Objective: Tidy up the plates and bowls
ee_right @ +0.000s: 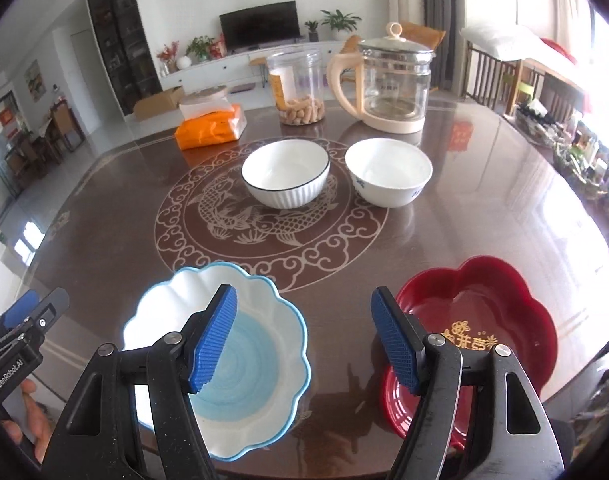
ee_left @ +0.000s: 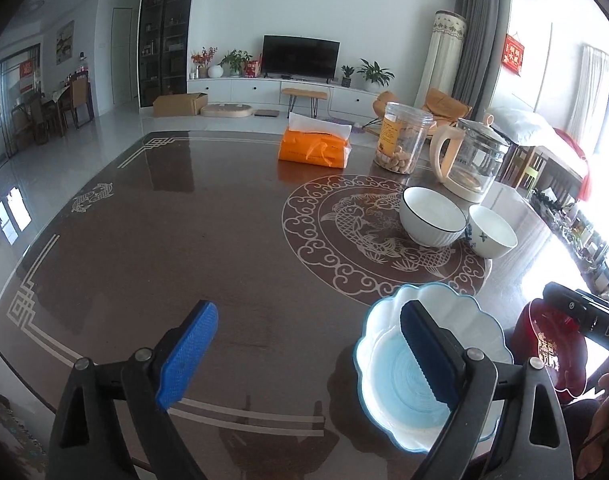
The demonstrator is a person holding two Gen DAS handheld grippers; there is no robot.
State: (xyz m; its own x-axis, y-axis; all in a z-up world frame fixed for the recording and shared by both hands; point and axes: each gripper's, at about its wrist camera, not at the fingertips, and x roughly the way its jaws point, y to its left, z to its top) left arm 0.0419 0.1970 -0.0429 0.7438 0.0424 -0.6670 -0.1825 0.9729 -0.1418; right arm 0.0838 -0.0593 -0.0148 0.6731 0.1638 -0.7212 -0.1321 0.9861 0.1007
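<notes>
A dark brown table with a glossy top fills both views, its pale inlaid border running near the edges. A round fish medallion is set in its middle.

Near the front edge sit two scalloped dishes, side by side and apart: a blue plate, white with a pale blue ringed centre, and a red plate, shiny, with gold lettering. Bare table lies between them.

The left gripper hangs above the table with its ribbed blue pads spread wide, nothing between them; one pad overlaps the blue plate in view. The right gripper is likewise spread and empty, over the gap between the plates.

Farther back, on the medallion's far side, stand a ribbed white bowl with a dark rim and a smooth white bowl, close together. Behind them are an orange tissue pack, a clear jar and a glass kettle. The table's left half is open.
</notes>
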